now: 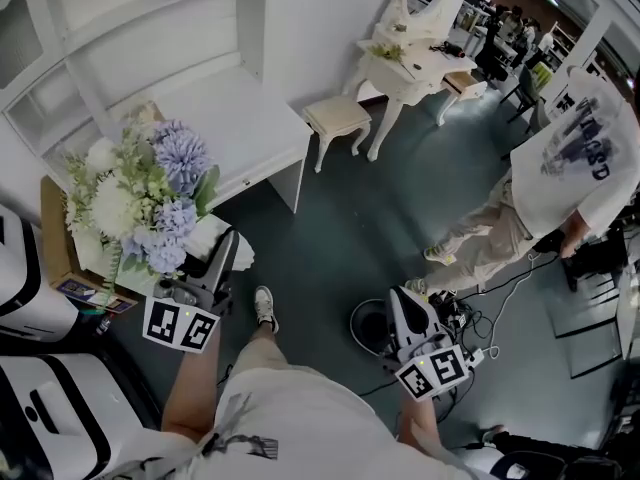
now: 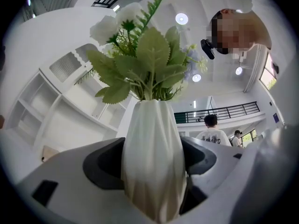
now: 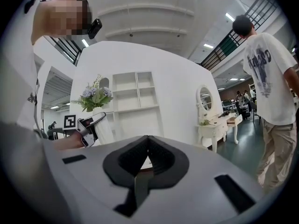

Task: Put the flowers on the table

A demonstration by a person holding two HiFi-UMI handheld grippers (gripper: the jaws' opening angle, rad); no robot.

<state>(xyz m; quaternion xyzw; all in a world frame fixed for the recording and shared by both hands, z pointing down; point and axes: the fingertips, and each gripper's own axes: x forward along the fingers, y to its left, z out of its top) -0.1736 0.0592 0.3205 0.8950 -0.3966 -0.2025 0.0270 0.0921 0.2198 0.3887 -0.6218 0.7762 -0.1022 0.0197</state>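
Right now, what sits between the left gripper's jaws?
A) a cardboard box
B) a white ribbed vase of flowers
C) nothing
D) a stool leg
B: in the left gripper view, the jaws of the left gripper press on both sides of the white vase, with the flowers rising above it.

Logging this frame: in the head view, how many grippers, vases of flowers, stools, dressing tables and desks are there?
Grippers: 2, the left gripper and the right gripper
Vase of flowers: 1
Stool: 1
Dressing table: 1
Desk: 1
Total: 6
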